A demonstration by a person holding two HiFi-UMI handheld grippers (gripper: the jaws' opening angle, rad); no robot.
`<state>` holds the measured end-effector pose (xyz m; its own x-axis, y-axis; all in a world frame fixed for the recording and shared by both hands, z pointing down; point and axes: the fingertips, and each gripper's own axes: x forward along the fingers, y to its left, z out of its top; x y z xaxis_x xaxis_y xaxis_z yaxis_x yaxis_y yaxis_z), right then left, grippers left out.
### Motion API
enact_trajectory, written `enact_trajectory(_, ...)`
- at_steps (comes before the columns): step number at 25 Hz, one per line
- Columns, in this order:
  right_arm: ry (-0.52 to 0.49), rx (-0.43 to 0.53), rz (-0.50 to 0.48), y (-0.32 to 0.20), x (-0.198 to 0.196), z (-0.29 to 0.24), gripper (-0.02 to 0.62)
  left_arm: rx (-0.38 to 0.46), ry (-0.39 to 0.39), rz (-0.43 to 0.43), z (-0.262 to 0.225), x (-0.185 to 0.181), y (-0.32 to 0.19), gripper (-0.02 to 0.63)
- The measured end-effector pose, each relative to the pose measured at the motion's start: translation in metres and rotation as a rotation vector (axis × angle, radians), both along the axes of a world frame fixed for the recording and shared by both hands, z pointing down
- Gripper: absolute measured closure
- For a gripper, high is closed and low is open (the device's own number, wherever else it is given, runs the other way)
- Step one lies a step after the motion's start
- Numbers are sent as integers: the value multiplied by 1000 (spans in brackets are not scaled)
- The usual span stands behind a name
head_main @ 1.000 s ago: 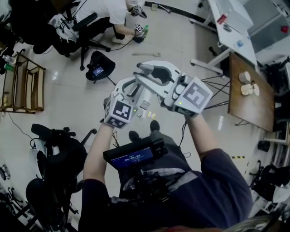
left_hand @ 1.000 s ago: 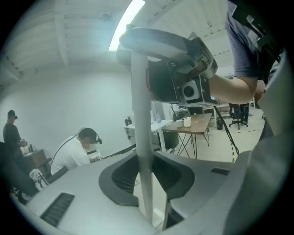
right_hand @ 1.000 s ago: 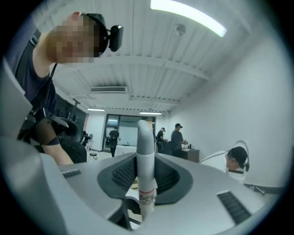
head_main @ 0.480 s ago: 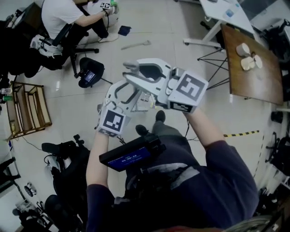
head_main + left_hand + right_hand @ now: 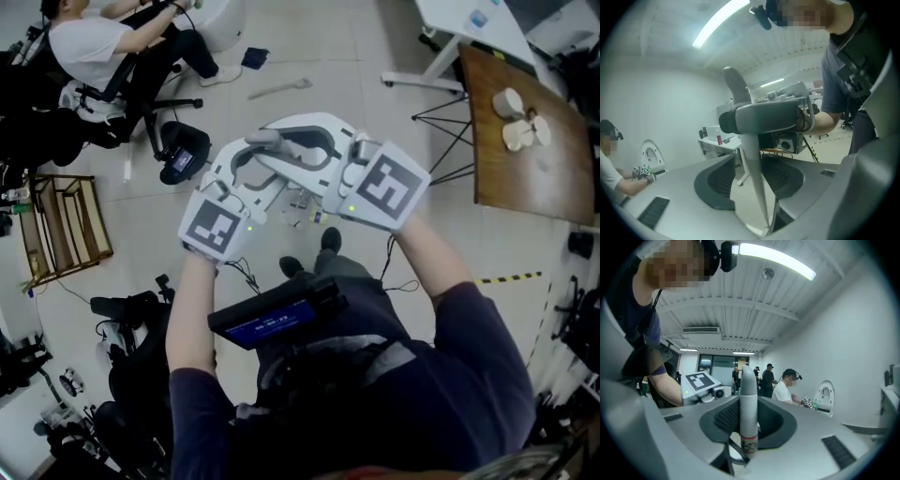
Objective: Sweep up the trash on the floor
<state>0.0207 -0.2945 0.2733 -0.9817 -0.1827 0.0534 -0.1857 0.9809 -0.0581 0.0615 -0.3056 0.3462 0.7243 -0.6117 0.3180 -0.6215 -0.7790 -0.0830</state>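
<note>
Partly hidden scraps (image 5: 314, 217) — wooden table (image 5: 525, 169) right, wooden rack (image 5: 92, 225) left.

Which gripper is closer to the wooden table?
Right. In the head view the right gripper, closed on a grey handle, is on the side of the table; the left gripper, jaws just opened round that handle, sits beyond it, farther from the table.

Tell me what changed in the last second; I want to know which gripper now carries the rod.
The left gripper has just been opening its jaws, so the grey-white rod now stands loose between them. In the head view that gripper drew off to the left, and the view swung across the floor. Unchanged: the right gripper stays shut on the rod.
</note>
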Motion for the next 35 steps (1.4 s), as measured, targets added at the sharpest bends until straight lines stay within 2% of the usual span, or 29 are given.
enact_trajectory(2, 15, 29, 24, -9, 4, 1, 485, 39, -34, 13, -3, 9, -10, 426)
enact_trajectory(4, 33, 62, 37, -9, 0, -1, 485, 78, -15, 10, -11, 15, -15, 434)
enact_trajectory(6, 34, 83, 54, -10, -3, -4, 485, 102, 11, 5, -18, 20, -19, 493)
enact_trajectory(11, 22, 99, 123, -26, 12, -5, 485, 127, -13, 53, -17, 35, -32, 490)
enact_trajectory(14, 33, 89, 165, -33, 18, 3, 483, 144, 0, 95, -11, 42, -36, 485)
enact_trajectory(19, 112, 95, 253, -52, -10, 41, 482, 71, 54, 205, 27, 17, -48, 503)
enact_trajectory(22, 169, 107, 303, -58, -20, 71, 480, 49, 47, 248, 56, 8, -52, 508)
enact_trajectory(25, 201, 111, 340, -63, -24, 99, 480, 26, 36, 258, 83, 5, -56, 515)
enact_trajectory(30, 255, 88, 441, -72, -23, 157, 485, -72, 28, 260, 142, 6, -64, 523)
enact_trajectory(32, 300, 83, 433, -64, -33, 183, 485, -108, 12, 272, 168, -2, -58, 523)
enact_trajectory(35, 367, 37, 390, -45, -45, 222, 485, -142, -54, 285, 206, -13, -41, 525)
